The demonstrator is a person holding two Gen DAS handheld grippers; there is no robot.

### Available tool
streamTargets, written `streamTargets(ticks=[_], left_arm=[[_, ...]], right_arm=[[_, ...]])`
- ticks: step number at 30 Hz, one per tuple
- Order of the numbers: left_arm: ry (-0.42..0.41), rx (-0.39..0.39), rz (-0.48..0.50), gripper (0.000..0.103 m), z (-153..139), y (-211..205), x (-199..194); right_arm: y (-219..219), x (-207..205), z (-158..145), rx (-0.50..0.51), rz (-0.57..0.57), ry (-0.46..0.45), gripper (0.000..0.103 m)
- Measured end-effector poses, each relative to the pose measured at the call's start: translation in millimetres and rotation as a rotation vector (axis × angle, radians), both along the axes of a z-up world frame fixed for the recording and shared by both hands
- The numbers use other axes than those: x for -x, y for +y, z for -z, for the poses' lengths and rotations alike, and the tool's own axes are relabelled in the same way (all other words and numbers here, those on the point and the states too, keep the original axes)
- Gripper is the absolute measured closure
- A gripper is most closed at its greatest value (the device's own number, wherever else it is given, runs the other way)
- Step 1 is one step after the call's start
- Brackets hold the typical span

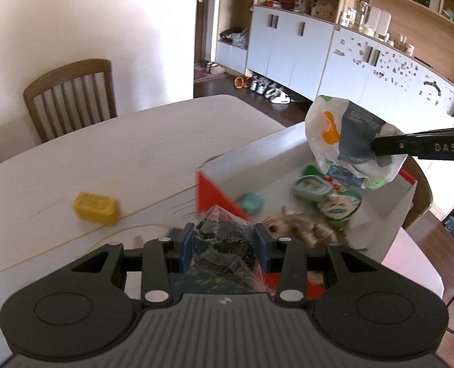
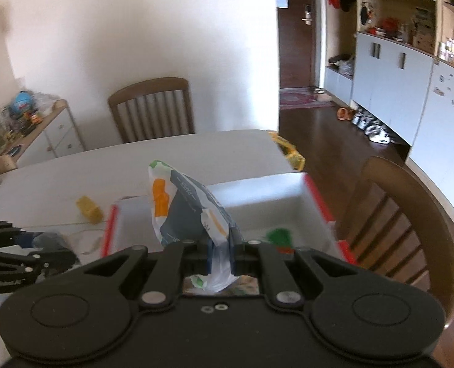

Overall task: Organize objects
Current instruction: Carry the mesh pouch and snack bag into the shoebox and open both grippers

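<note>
Item one, far left on the white table [image 1: 110, 153]: a yellow block [image 1: 95, 209], lying loose, well apart from the box and not yet collected. Item two, low centre: the left gripper [image 1: 223, 245], jaws pinching a clear crinkled bag of dark contents [image 1: 223, 239], held just beside the near red-edged corner of the box and, by the look of it, on its way in. Item three, centre to right: an open white box with red rim [image 1: 214, 196], the collection point, already containing a small teal object [image 1: 251, 202], a brown striped plush toy [image 1: 300, 227], a round green-lidded tub [image 1: 311, 185] and a green-and-white packet [image 1: 340, 207]; motion blur prevents finer identification. Item four, upper right: the right gripper [image 2: 222, 251], jaws pressed onto a white paper packet with orange and green marks [image 2: 190, 208], suspended above the box interior, apart from the contents beneath. Status, as a judgement: sorting is well advanced, with several pieces boxed, two in transit over or beside the box awaiting release, and the yellow block outstanding on the tabletop.
</note>
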State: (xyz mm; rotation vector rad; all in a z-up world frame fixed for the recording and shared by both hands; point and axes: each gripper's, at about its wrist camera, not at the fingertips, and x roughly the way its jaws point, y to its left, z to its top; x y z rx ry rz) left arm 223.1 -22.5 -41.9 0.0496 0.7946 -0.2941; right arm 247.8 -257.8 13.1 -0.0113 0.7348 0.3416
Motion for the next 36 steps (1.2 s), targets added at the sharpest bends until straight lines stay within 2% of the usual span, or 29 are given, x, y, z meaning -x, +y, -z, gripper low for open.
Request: streamTargets(ticks=[9,17,30,36], left_arm=[[0.015,-0.026,0.042,0.063,1,-70,-25],[0.076,-0.086,0.055,0.063,27,-113,-56],[0.181,-0.148,0.013,0.062,64,-148,-101],[0.244,-0.157,-0.015,0.062,81,-151,-115]], right_arm=[[-40,-21,19,0.013,0.023,0.019,0.094],[-57,-40,35,0.024,0.010,0.059,0.094],[-48,-60,54,0.113,0.007,0.040,0.093],[-41,-56,68,0.146,-0.051,0.060,0.090]])
